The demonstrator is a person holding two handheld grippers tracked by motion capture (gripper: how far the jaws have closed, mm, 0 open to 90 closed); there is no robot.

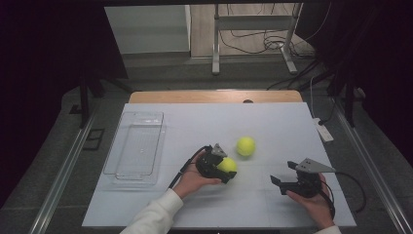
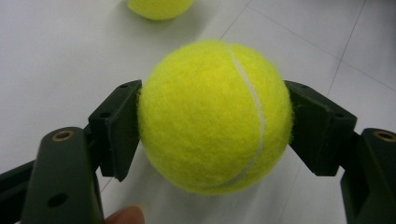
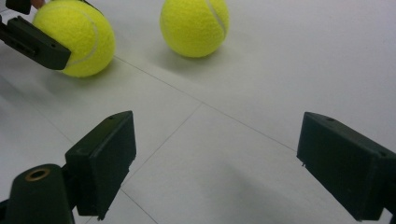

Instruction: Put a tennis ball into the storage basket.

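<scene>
A yellow tennis ball [image 1: 227, 165] [image 2: 215, 116] [image 3: 74, 37] sits between the jaws of my left gripper [image 1: 225, 168] [image 2: 215, 121], which is shut on it near the table's middle; both pads press its sides. A second tennis ball [image 1: 246, 146] [image 2: 159, 7] [image 3: 194, 25] lies free on the white tabletop, just beyond and to the right. My right gripper [image 1: 285, 173] [image 3: 215, 158] stands open at the front right, nothing between its jaws, pointing toward both balls.
A clear plastic tray [image 1: 122, 165] rests on the left part of the white table [image 1: 272, 122]. A white power strip [image 1: 324, 130] lies off the right edge. Beyond the far edge stand a metal frame [image 1: 253, 22] and cables on the floor.
</scene>
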